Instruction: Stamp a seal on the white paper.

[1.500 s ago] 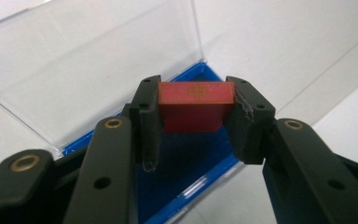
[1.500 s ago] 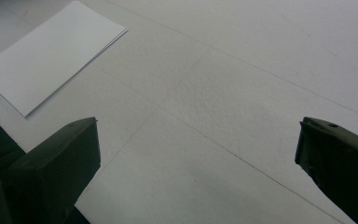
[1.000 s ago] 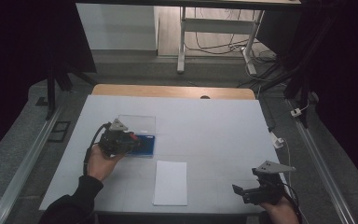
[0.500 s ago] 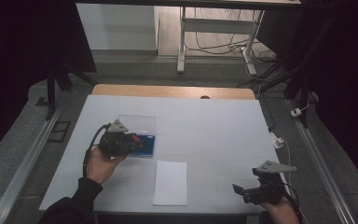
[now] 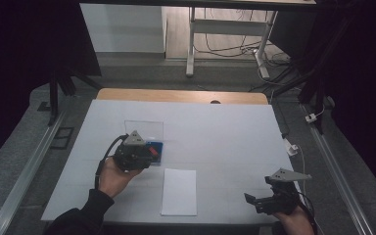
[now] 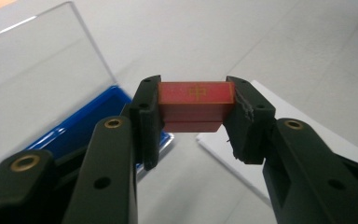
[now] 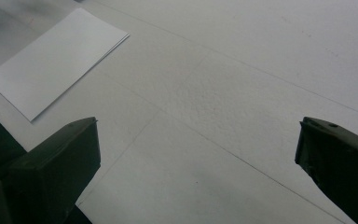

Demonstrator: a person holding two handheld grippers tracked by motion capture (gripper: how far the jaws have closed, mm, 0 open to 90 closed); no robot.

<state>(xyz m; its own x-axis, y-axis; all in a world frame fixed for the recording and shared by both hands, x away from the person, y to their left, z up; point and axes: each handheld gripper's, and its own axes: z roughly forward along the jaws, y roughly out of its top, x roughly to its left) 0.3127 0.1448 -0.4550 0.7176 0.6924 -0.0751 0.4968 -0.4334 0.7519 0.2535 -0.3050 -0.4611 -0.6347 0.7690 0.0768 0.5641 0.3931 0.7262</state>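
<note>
A small red block point(image 6: 196, 106) with a gold mark on its top is clamped between the jaws of my left gripper point(image 6: 195, 116), just above the table. In the high view this left gripper point(image 5: 149, 154) sits at the left of the white table cover, beside a blue case point(image 5: 155, 151) whose clear lid point(image 5: 144, 131) stands open behind it. The blue case point(image 6: 86, 123) lies to the left of the block in the left gripper view. My right gripper point(image 5: 254, 199) rests near the front right corner, jaws wide apart and empty. A white sheet of paper point(image 5: 179, 191) lies between the two grippers.
The white cover point(image 5: 225, 137) spreads over most of the table, with a wooden strip point(image 5: 181, 95) showing at the far edge. Metal rails point(image 5: 24, 171) run along both sides. The white paper point(image 7: 56, 60) lies at the upper left in the right gripper view.
The left gripper has shifted slightly toward the front with the red block held. The right gripper has stayed in place.
</note>
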